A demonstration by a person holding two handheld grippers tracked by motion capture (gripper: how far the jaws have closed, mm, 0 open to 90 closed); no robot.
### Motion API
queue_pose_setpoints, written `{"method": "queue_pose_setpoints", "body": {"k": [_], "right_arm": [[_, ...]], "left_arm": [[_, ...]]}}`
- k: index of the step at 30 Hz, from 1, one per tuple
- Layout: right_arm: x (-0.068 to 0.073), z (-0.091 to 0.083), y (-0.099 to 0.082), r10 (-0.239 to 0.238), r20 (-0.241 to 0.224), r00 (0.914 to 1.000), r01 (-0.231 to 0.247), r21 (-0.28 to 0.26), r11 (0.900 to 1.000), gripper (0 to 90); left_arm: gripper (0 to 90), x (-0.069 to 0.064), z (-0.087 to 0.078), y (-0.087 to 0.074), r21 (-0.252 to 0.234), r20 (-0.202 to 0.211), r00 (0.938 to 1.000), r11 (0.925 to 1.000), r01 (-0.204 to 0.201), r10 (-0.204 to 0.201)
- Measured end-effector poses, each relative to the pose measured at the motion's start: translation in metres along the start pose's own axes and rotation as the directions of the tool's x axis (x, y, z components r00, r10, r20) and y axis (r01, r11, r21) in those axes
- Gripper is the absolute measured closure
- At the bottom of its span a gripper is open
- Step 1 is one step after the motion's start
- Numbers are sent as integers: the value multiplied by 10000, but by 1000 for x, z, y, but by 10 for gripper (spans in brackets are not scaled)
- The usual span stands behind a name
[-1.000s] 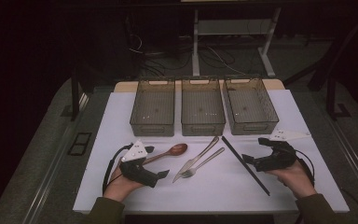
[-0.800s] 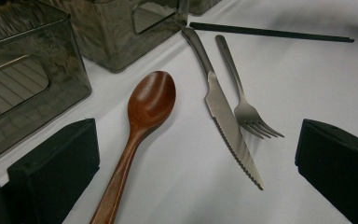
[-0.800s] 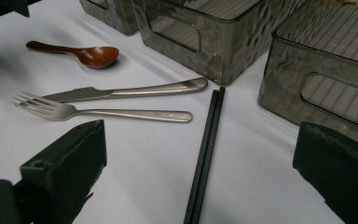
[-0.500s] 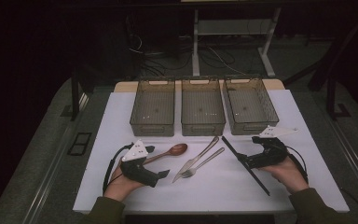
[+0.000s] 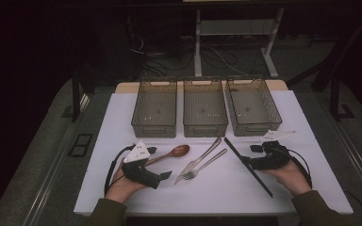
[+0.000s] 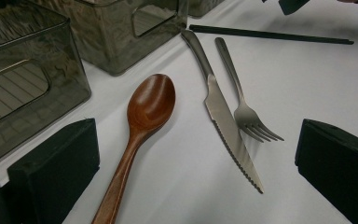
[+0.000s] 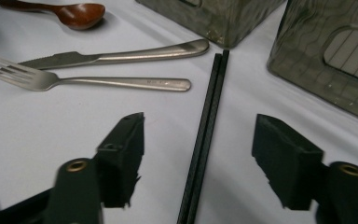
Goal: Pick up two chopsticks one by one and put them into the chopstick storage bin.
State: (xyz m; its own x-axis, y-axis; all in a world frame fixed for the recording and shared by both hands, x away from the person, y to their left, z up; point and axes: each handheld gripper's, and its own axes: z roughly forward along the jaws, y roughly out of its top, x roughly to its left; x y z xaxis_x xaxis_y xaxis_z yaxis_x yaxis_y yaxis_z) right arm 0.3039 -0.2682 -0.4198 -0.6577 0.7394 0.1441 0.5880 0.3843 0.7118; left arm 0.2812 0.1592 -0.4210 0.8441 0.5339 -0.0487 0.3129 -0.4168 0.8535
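My black chopsticks (image 5: 248, 167) lie flat on the white table (image 5: 311, 141), in the lower right of the high view. They are long and thin, lying close side by side. Their long way runs on a slant: the far tips point up and left toward the boxes, and the near ends point down and right toward my right hand (image 5: 290, 176). In the right gripper view the chopsticks (image 7: 205, 135) run up the middle of the frame, right between my two black jaws.

My right gripper (image 5: 252, 155) has its jaws wide apart, one on each side of the sticks. It holds nothing. Half a second ago it sat a bit higher in the frame; now it has come down and in over the sticks.

My left gripper (image 5: 159, 164) is wide open too and holds nothing. It has stayed in the same spot, low and left. The wooden spoon (image 6: 142, 126) lies between its jaws, bowl pointing away from me.

Next to the spoon are the knife (image 6: 223, 112) and the fork (image 6: 244, 105), side by side in the middle. They have not moved.

Three see-through boxes (image 5: 205, 107) stand in a row above them all.
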Motion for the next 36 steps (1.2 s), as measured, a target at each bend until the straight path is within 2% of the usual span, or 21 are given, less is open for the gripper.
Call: {"method": "queue_pose_setpoints", "body": {"k": [1, 6, 7, 9, 14, 23, 36], "right_arm": [[0, 0, 0, 0, 0, 10000, 0, 0, 10000, 378], [1, 3, -3, 50, 79, 10000, -54, 450, 9990, 523], [1, 3, -3, 50, 79, 10000, -54, 450, 9990, 523], [-1, 4, -4, 14, 161, 9999, -24, 618, 9981, 606], [0, 6, -7, -32, 173, 9998, 14, 992, 9951, 700], [-1, 11, -11, -132, 231, 9996, 97, 1431, 9897, 775], [0, 12, -13, -205, 346, 9992, 146, 1624, 9866, 793]], "left_arm": [[0, 0, 0, 0, 31, 1, 10000, 10000, -16, 16], [0, 0, 0, 0, 67, -4, 10000, 10000, -50, 50], [0, 0, 0, 0, 68, -4, 10000, 10000, -47, 48], [0, -1, 0, 0, 83, 3, 10000, 9999, -77, 77], [0, -1, 1, 0, 98, 2, 10000, 9999, -77, 77], [0, -1, 0, 0, 97, -4, 10000, 9999, -69, 69], [0, -1, 0, 0, 107, -23, 10000, 9999, -67, 67]]}}
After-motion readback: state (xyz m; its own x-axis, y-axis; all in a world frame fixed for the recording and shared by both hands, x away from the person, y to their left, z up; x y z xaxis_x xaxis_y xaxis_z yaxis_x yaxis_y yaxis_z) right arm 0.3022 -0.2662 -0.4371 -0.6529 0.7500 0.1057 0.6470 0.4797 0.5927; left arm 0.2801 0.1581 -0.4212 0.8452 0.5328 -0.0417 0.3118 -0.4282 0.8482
